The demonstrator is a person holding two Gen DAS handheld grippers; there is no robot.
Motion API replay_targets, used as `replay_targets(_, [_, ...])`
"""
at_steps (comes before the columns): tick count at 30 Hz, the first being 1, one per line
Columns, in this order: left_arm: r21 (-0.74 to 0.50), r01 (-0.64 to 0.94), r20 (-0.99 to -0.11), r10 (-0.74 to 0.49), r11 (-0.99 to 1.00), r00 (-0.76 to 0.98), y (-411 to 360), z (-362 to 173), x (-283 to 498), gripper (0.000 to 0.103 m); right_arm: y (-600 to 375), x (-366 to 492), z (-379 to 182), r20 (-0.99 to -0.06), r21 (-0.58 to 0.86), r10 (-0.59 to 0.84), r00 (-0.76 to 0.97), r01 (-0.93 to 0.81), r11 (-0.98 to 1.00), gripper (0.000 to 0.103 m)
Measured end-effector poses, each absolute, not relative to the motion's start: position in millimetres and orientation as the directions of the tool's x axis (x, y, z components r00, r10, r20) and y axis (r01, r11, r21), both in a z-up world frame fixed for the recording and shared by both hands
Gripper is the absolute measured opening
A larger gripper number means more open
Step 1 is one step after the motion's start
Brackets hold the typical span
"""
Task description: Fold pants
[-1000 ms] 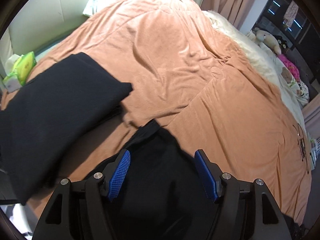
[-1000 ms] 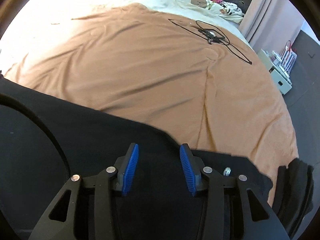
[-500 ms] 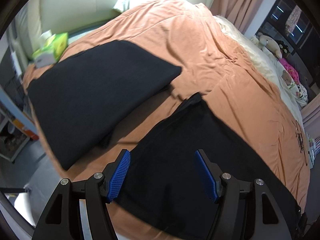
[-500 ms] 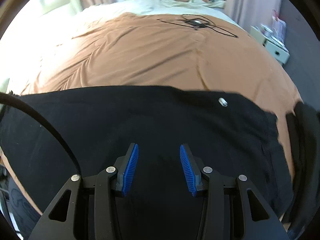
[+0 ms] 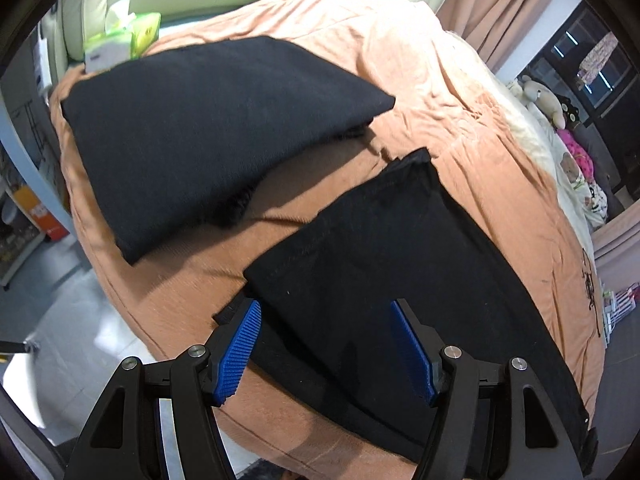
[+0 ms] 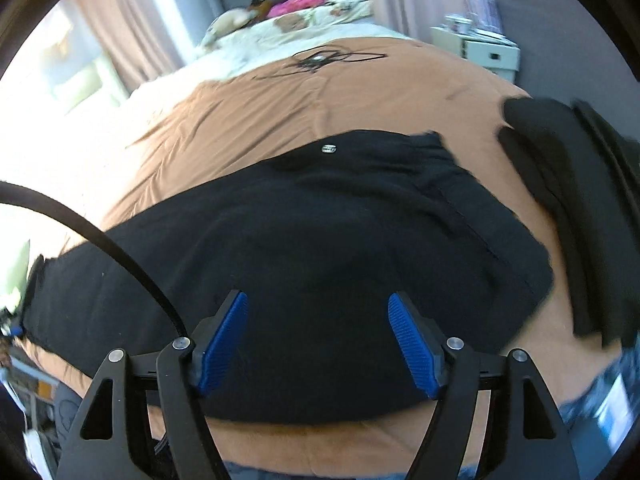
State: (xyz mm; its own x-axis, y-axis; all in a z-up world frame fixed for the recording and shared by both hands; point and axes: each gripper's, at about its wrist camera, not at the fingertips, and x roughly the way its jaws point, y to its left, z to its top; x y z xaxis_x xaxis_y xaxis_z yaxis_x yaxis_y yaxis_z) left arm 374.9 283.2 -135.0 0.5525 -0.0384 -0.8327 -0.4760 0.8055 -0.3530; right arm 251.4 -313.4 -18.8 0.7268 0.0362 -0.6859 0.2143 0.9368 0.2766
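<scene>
Bed: orange blanket (image 5: 460,92) covers it, w/ a tissue box (image 5: 124,38) at the far left edge.
Pants: black pants (image 6: 320,248) lie flat along the near edge of the bed.
Folded clothes: black stack (image 5: 208,132) beside the pant legs — apart from them.
Left claw: left gripper (image 5: 326,346) spread wide above the leg end, holding nothing.
Right claw: right gripper (image 6: 318,346) spread wide above the pants — empty too.

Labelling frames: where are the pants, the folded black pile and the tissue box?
pants (image 5: 384,264): left wrist view, upper layer of leg.
folded black pile (image 5: 208,120): left wrist view, top face.
tissue box (image 5: 140,34): left wrist view, green side.
</scene>
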Motion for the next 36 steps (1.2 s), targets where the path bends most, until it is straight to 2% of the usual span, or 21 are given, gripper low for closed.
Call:
replay_targets(2, [-0.348,-0.485,-0.841,-0.038,0.802,0.54,282,-145,379,0.06,-322,232,-24,-0.68,0.309,0.032,0.733,0.246,0.919,0.072])
replay_targets(3, [-0.347,-0.492,-0.844,-0.038,0.799,0.534,283,-149,380,0.049,-325,226,-27,-0.679,0.326,0.036,0.733,0.257,0.91,0.072])
replay_targets(4, [-0.346,-0.501,-0.848,-0.036,0.793,0.528,284,-154,381,0.029,-333,215,-33,-0.675,0.361,0.045,0.737,0.276,0.891,0.072])
replay_targets(6, [-0.353,-0.526,-0.859,-0.044,0.774,0.511,287,-165,382,0.004,-341,203,-38,-0.674,0.389,0.052,0.737,0.293,0.873,0.072])
replay_targets(9, [-0.37,-0.529,-0.842,-0.036,0.764,0.538,287,-164,375,0.002,-352,185,-47,-0.688,0.402,0.046,0.724,0.328,0.855,0.072])
replay_targets(13, [-0.37,-0.529,-0.827,-0.012,0.764,0.561,285,-156,361,0.002,-367,175,-60,-0.69,0.463,0.073,0.721,0.36,0.81,0.072])
replay_targets(22, [-0.392,-0.535,-0.836,-0.047,0.748,0.546,288,-163,352,0.004,-383,181,-68,-0.654,0.555,0.13,0.745,0.355,0.752,0.072])
replay_targets(24, [-0.413,-0.54,-0.834,-0.067,0.734,0.548,290,-164,349,0.011,-385,183,-71,-0.647,0.572,0.144,0.749,0.351,0.741,0.072])
replay_targets(26, [-0.435,-0.534,-0.823,-0.079,0.725,0.562,290,-162,344,0.027,-387,187,-75,-0.641,0.584,0.154,0.752,0.347,0.734,0.072])
replay_targets(28, [-0.439,-0.539,-0.818,-0.071,0.719,0.571,290,-161,340,0.053,-390,188,-76,-0.631,0.595,0.162,0.759,0.339,0.729,0.072])
replay_targets(36, [-0.493,-0.551,-0.794,-0.091,0.673,0.601,297,-175,339,0.054,-391,197,-91,-0.602,0.65,0.203,0.772,0.326,0.686,0.072])
